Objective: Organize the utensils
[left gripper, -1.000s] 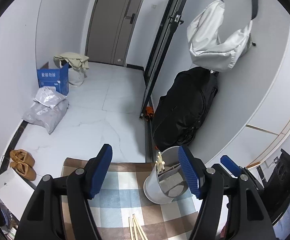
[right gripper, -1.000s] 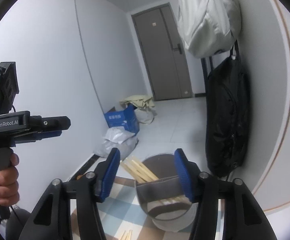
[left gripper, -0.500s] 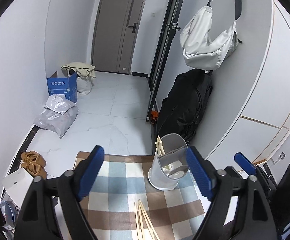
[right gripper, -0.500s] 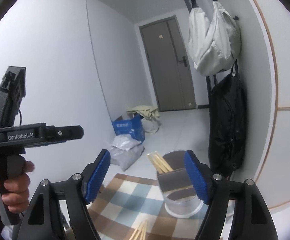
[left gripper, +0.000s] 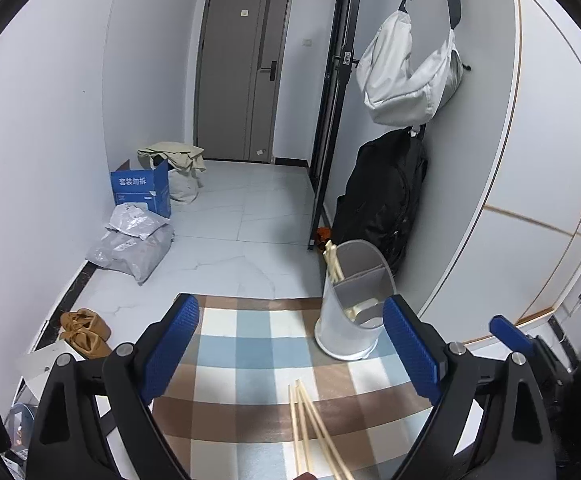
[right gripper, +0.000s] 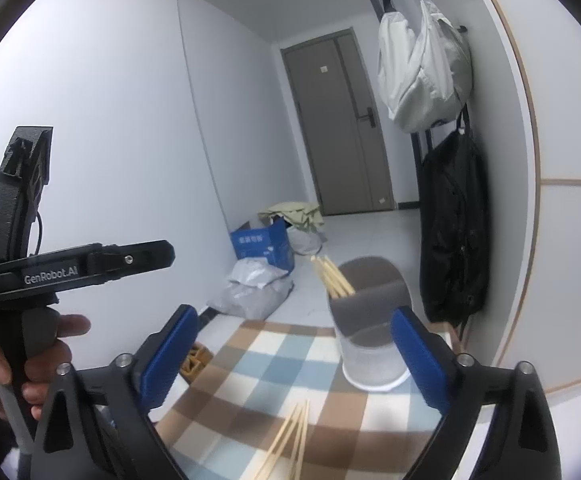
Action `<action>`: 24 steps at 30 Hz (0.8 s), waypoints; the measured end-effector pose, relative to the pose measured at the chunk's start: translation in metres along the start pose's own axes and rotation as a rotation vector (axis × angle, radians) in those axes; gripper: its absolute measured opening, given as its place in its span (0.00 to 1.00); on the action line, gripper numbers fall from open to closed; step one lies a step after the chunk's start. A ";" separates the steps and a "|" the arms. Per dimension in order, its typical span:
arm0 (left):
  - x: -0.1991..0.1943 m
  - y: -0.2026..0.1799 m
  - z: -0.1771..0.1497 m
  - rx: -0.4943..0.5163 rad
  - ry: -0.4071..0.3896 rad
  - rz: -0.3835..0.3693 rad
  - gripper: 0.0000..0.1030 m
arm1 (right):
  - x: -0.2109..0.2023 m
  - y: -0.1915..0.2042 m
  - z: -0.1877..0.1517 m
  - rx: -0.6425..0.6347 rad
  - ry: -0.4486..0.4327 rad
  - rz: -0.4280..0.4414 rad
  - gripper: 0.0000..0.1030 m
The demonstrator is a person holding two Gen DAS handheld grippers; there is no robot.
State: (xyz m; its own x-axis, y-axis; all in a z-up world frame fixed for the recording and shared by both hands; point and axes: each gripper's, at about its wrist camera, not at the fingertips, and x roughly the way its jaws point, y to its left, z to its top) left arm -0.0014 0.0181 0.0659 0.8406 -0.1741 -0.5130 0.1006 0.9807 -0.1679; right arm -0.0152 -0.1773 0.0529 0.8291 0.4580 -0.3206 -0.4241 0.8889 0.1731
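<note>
Wooden chopsticks (left gripper: 310, 428) lie loose on checked cloth (left gripper: 250, 344); others stand in a grey cylindrical holder (left gripper: 350, 312); both the left gripper (left gripper: 290, 356) and the right gripper (right gripper: 294, 356) are opening, empty.

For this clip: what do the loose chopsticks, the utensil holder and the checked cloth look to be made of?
Loose chopsticks: likely bamboo or light wood, judging by the pale tan, matte, unpainted sticks.
Utensil holder: probably plastic, with a smooth white outer wall, a grey inside and divider, and a slight sheen; metal cannot be ruled out.
Checked cloth: woven fabric, soft and matte, with a blue, brown and white check.
</note>
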 end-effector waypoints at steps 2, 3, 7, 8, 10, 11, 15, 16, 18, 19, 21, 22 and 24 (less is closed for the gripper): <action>0.003 0.002 -0.008 0.003 -0.003 0.005 0.88 | 0.001 0.002 -0.010 -0.008 0.015 -0.007 0.97; 0.004 0.004 -0.012 0.001 -0.003 0.007 0.88 | 0.002 0.003 -0.014 -0.011 0.024 -0.010 0.98; 0.015 0.011 -0.028 -0.002 0.008 0.033 0.88 | 0.010 0.004 -0.033 -0.008 0.066 -0.017 0.98; 0.019 0.013 -0.031 -0.002 0.016 0.033 0.88 | 0.013 0.003 -0.037 -0.005 0.078 -0.018 0.98; 0.028 0.019 -0.039 -0.007 0.037 0.041 0.88 | 0.020 0.002 -0.043 0.001 0.108 -0.021 0.98; 0.031 0.022 -0.042 -0.010 0.042 0.045 0.88 | 0.026 0.001 -0.047 0.004 0.136 -0.024 0.98; 0.042 0.036 -0.053 -0.028 0.069 0.064 0.88 | 0.048 -0.002 -0.057 0.005 0.237 -0.036 0.97; 0.044 0.040 -0.056 -0.032 0.077 0.068 0.88 | 0.057 -0.003 -0.060 0.006 0.275 -0.040 0.97; 0.049 0.048 -0.060 -0.036 0.091 0.088 0.88 | 0.070 -0.004 -0.065 -0.002 0.331 -0.041 0.92; 0.052 0.050 -0.061 -0.037 0.106 0.098 0.88 | 0.075 -0.005 -0.067 -0.007 0.350 -0.044 0.86; 0.056 0.056 -0.059 -0.059 0.136 0.089 0.88 | 0.093 -0.006 -0.073 -0.023 0.419 -0.049 0.78; 0.056 0.058 -0.057 -0.069 0.138 0.081 0.88 | 0.103 -0.006 -0.076 -0.031 0.456 -0.048 0.74; 0.058 0.062 -0.055 -0.077 0.139 0.097 0.88 | 0.121 -0.006 -0.085 -0.043 0.522 -0.052 0.67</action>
State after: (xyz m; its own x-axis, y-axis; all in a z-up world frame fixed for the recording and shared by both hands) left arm 0.0241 0.0637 -0.0201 0.7622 -0.0950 -0.6404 -0.0230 0.9846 -0.1735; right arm 0.0568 -0.1260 -0.0664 0.5624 0.3466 -0.7507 -0.4113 0.9049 0.1096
